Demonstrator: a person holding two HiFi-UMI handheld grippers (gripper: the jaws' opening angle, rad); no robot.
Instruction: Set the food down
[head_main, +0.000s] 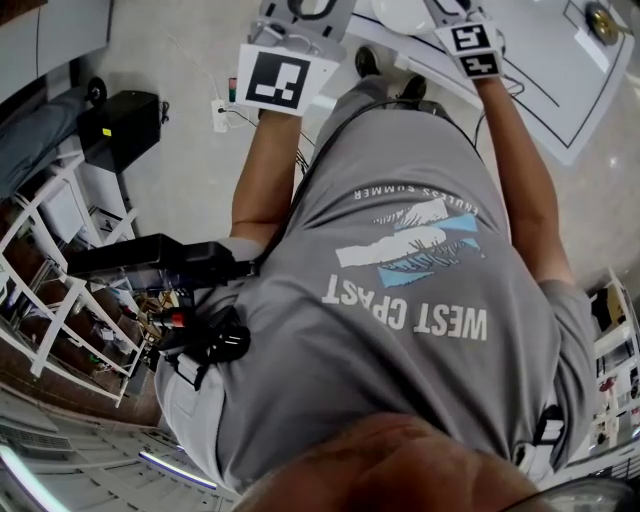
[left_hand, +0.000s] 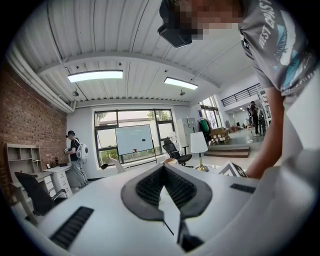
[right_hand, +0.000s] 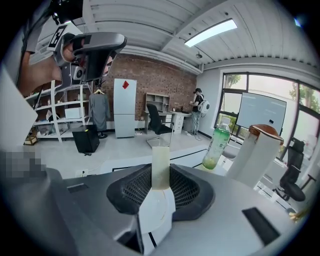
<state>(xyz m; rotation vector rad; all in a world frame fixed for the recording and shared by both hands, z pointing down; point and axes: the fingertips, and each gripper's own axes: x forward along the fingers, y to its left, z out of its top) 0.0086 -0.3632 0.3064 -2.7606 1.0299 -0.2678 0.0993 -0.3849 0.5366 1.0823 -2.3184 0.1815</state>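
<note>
Biggest thing here is the gray T-shirt (head_main: 400, 330) on the person holding the rig. It reads "WEST COAST" with "ENDLESS SUMMER" above, upside down from the head view. One white table (head_main: 560, 90) with black lines sits in front of them.

There are two grippers. The left gripper (left_hand: 162, 169) has its jaws pressed together with nothing in them. The right gripper (right_hand: 161, 172) is clamped on one pale strip (right_hand: 161, 160), which looks like the food. It stands upright between the black pads (right_hand: 187, 190), held up in the air and not lying on the table. There are two marker cubes, one per gripper (head_main: 285, 80) (head_main: 472, 50), clearest from the head view.

Only the right gripper view shows the one white fridge (right_hand: 124, 107) with a red diamond sticker. It also shows one white jug with a brown lid (right_hand: 257, 150) and one green bottle (right_hand: 216, 142) just beside it.

Only the left gripper view shows the whiteboard (left_hand: 133, 139) and one lamp (left_hand: 198, 145). Both gripper views catch one bystander with a backpack (left_hand: 74, 152) by the windows.
</note>
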